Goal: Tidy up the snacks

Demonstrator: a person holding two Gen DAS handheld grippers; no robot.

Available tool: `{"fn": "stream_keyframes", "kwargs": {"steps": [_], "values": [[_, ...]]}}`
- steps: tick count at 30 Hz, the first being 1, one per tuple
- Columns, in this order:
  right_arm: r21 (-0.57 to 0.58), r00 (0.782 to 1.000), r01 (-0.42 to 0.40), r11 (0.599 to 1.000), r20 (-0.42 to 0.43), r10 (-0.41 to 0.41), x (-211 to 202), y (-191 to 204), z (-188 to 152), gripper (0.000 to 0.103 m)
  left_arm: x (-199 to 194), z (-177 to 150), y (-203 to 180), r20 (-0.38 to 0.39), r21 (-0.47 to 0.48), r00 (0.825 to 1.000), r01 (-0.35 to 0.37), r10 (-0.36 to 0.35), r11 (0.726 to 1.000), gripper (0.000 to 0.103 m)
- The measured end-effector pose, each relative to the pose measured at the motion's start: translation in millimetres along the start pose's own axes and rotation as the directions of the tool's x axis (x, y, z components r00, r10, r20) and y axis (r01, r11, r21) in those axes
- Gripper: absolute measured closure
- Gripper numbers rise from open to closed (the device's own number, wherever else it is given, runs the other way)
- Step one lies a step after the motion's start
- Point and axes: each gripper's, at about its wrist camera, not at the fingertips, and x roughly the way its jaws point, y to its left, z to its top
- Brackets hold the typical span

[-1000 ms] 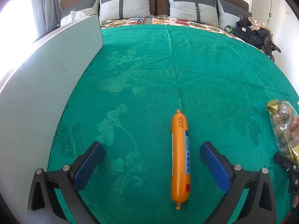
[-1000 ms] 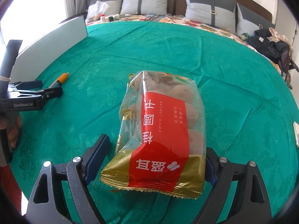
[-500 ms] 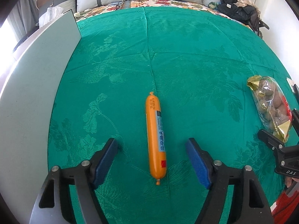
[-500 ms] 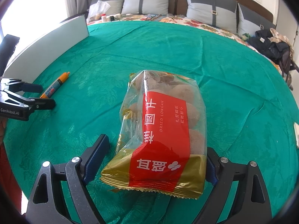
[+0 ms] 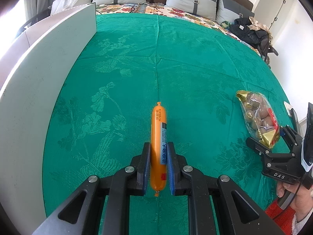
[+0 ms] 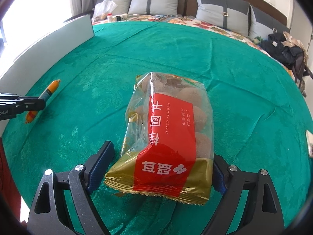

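Note:
An orange sausage stick (image 5: pixel 158 137) lies lengthwise on the green bedspread (image 5: pixel 176 58). My left gripper (image 5: pixel 158 150) is shut on its near half, blue pads pressing both sides; it also shows in the right wrist view (image 6: pixel 49 89) at far left. A clear bag of dried longan with a red and gold label (image 6: pixel 168 137) lies between the fingers of my right gripper (image 6: pixel 162 160), which is open with a gap on the left side. The bag (image 5: pixel 258 117) and the right gripper (image 5: pixel 273 146) show at the right of the left wrist view.
A long white board (image 5: pixel 39 90) stands on edge along the left side of the bed. Grey pillows (image 6: pixel 152 0) line the headboard. A dark bag and clothes (image 6: pixel 283 49) lie at the far right. A white plastic bag (image 6: pixel 103 7) sits at the back left.
My left gripper has moved forward around the sausage and closed on it. The right gripper and the longan bag have stayed in place.

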Motion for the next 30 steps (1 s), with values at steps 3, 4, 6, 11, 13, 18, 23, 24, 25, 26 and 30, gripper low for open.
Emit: {"fn": "stream_keyframes", "kwargs": {"steps": [3, 4, 6, 11, 13, 18, 23, 24, 25, 26, 30], "values": [[-0.016, 0.999, 0.014, 1.000, 0.037, -0.014, -16.8, 4.4, 3.6, 0.013, -11.6, -3.3, 1.6, 0.024, -0.012, 1.000, 0.018, -0.017, 1.000, 0.088], [-0.012, 0.999, 0.021, 1.000, 0.047, -0.021, -20.3, 5.2, 5.7, 0.013, -13.5, -4.3, 1.4, 0.029, -0.011, 0.999, 0.020, -0.020, 1.000, 0.088], [0.004, 0.999, 0.023, 1.000, 0.045, -0.023, -19.8, 4.4, 12.6, 0.013, -14.6, -6.2, 0.4, 0.032, -0.004, 0.999, 0.019, -0.018, 1.000, 0.088], [0.079, 0.997, -0.034, 0.996, -0.069, 0.039, -4.6, -9.5, 28.1, 0.030, -20.0, -11.0, 2.0, 0.033, -0.027, 0.998, 0.048, -0.047, 0.998, 0.088], [0.167, 0.990, -0.095, 0.981, -0.085, 0.110, -11.5, -22.6, 28.8, 0.045, -29.4, -13.6, 4.1, 0.047, -0.034, 0.997, 0.065, -0.063, 0.997, 0.088], [0.374, 0.964, -0.247, 0.894, 0.000, 0.266, -49.5, -41.7, 15.0, 0.048, -59.1, -15.8, 11.9, 0.080, -0.058, 0.990, 0.120, -0.115, 0.991, 0.088], [0.509, 0.909, -0.386, 0.770, 0.067, 0.411, -62.3, -35.3, 3.7, 0.048, -89.0, -17.7, 22.8, 0.118, -0.087, 0.979, 0.175, -0.164, 0.981, 0.088], [0.519, 0.899, -0.406, 0.752, 0.078, 0.431, -64.5, -31.2, 5.3, 0.048, -95.5, -17.6, 25.9, 0.125, -0.092, 0.977, 0.184, -0.172, 0.978, 0.088], [0.525, 0.888, -0.427, 0.736, 0.091, 0.450, -67.3, -25.8, 8.2, 0.048, -102.7, -17.3, 29.1, 0.136, -0.097, 0.974, 0.193, -0.179, 0.976, 0.088], [0.526, 0.878, -0.448, 0.723, 0.106, 0.467, -71.0, -20.3, 12.4, 0.048, -110.3, -16.2, 33.3, 0.150, -0.101, 0.971, 0.203, -0.187, 0.974, 0.088], [0.499, 0.840, -0.522, 0.692, 0.157, 0.520, -87.0, 7.1, 37.1, 0.048, -147.7, -14.8, 54.3, 0.222, -0.121, 0.953, 0.238, -0.207, 0.964, 0.088]]}}
